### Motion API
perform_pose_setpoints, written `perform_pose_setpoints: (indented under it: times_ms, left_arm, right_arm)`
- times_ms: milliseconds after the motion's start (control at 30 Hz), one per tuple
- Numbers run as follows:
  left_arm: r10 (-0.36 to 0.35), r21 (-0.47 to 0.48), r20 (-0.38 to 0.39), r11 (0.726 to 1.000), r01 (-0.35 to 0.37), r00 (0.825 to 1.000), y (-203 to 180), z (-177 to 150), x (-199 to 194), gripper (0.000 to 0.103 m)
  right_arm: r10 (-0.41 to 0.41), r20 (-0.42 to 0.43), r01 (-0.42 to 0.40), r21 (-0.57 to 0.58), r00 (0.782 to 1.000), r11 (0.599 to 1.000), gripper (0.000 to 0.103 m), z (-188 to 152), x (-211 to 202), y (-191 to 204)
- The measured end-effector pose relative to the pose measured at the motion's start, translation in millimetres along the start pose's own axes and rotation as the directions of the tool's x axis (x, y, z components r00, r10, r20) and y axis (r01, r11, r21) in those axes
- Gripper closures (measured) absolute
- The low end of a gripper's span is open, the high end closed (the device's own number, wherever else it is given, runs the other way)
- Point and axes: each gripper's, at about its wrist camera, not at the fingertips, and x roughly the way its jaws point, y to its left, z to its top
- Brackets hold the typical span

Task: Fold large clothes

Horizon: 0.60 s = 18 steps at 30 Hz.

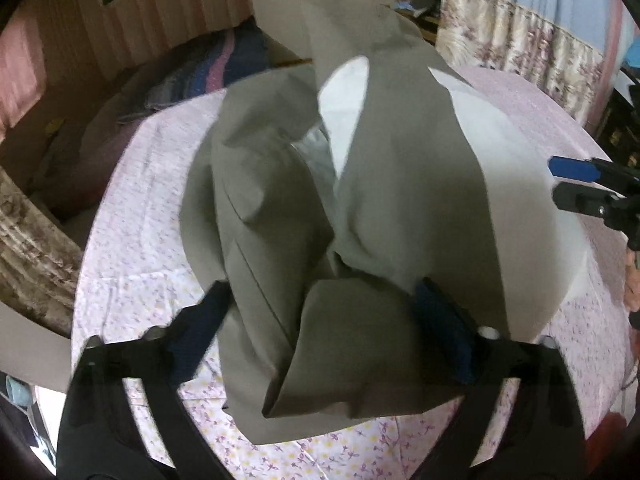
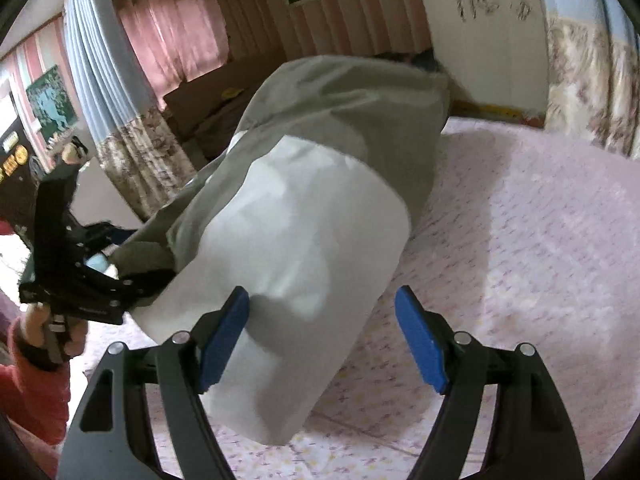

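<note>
Between the wide-apart left tongs (image 1: 320,312) bunches the grey-green garment (image 1: 276,216), its cloth against both blue pads, whether pinched I cannot tell. Beside it, the right tongs (image 2: 322,340) gape, one pad touching the white lining (image 2: 288,248). Beneath spreads the pink floral bed (image 2: 520,240), with curtains (image 2: 172,36) beyond.

You are looking at a grey-green woven cloth garment (image 1: 276,216), matt and creased, with a smooth white lining (image 2: 304,240) of faint sheen. Under it lies a pink flower-printed cotton bed sheet (image 2: 520,248), matt and finely textured. Your left hand-held gripper (image 1: 320,320) has matt black plastic arms, dull blue rubbery pads and small shiny metal pins.
</note>
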Motion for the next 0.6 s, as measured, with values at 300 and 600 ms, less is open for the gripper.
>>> perform_pose_setpoints:
  times_ms: [300,600]
  left_arm:
    - [-0.034,-0.052,0.069,0.998,0.038,0.997,22.9,-13.4,-20.2,0.077]
    - [-0.001,-0.169,0.05,0.986,0.009,0.999,62.5,-56.6,-27.0,0.073]
  right_arm:
    - [0.017,0.083,-0.006,-0.138,0.996,0.99,0.077,11.6,5.8,41.5]
    - [-0.023,0.032,0.034,-0.387,0.999,0.922,0.079,22.4,26.5,110.3]
